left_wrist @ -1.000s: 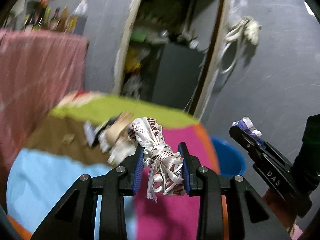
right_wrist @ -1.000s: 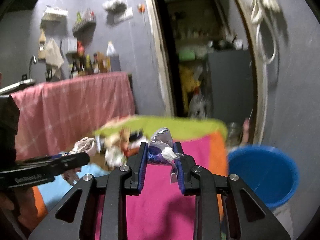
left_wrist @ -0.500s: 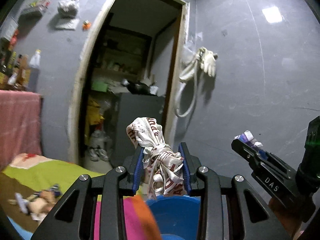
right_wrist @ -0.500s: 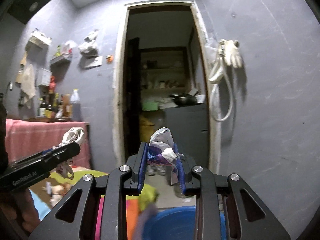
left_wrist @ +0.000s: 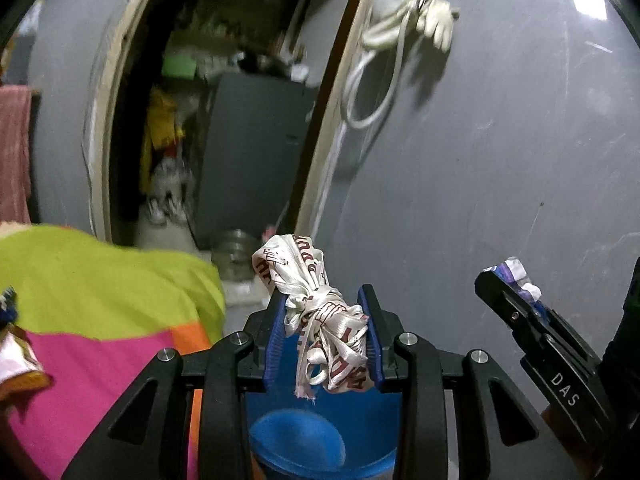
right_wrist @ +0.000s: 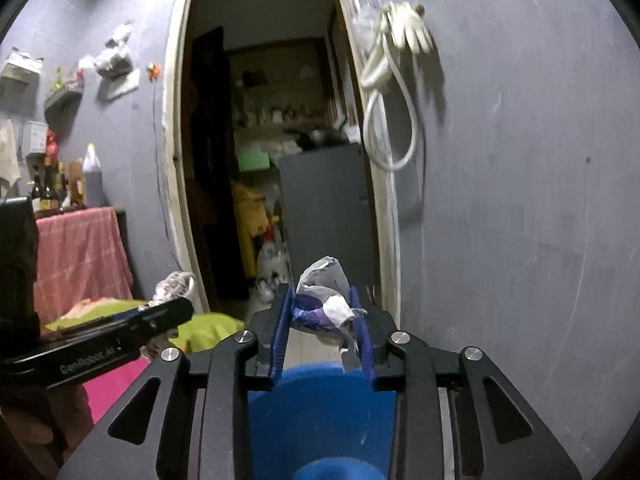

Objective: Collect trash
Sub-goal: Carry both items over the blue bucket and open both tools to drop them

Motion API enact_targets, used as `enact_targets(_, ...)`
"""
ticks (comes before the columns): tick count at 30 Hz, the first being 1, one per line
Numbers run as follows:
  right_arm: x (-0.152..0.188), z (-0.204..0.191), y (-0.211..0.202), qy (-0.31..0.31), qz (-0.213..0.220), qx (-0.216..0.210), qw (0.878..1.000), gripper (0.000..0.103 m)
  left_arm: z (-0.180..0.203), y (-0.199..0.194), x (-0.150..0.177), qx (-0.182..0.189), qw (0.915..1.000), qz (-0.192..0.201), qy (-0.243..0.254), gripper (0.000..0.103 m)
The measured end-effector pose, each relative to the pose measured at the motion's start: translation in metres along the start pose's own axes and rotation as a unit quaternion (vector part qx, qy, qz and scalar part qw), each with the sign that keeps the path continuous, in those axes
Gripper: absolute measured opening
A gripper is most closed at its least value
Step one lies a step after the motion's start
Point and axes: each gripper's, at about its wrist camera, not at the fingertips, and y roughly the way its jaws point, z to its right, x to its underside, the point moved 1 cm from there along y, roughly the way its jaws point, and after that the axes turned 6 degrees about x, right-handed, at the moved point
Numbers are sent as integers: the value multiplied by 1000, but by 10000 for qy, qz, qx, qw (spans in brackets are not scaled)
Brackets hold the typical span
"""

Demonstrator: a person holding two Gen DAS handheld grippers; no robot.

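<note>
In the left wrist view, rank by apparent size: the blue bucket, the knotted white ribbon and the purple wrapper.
1. Blue bucket, though largely hidden behind the left gripper.
2. Knotted white ribbon, enlarged by nearness to the camera.
3. Purple wrapper, only partly visible in the right gripper.

Left gripper (left_wrist: 324, 336) clamps knotted white ribbon wad (left_wrist: 320, 320) above blue bucket (left_wrist: 320, 436) at 6 o'clock; right gripper (left_wrist: 516, 288), 3 o'clock, pinches purple-white wrapper (left_wrist: 518, 276)
</note>
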Motion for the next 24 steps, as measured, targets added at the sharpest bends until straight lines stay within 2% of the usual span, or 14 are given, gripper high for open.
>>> enact_targets(5, 11, 8, 16, 94, -368, -8, 9993, 36, -9, 24, 12, 34, 9988, -443, -202, 33)
enact_targets(8, 15, 10, 18, 87, -458, 2, 9989, 42, -14, 31, 11, 4, 9983, -530, -252, 39)
enact_targets(12, 12, 14, 17, 172, -418, 4, 9990, 49, -20, 28, 9, -3, 9981, -536, -311, 45)
enact_targets(16, 6, 14, 15, 265, -325, 24, 9991, 52, -19, 18, 6, 44, 9982, -528, -291, 50)
enact_targets(19, 1, 14, 10, 339, -204, 67, 9992, 63, -20, 13, 3, 58, 9981, -519, -312, 51)
enact_targets(20, -1, 14, 7, 365, -149, 75, 9992, 70, -20, 10, 1, 47, 9982, -503, -320, 52)
enact_targets(24, -13, 11, -8, 374, 91, 147, 9992, 76, -21, -20, -8, -35, 9994, -155, -307, 65)
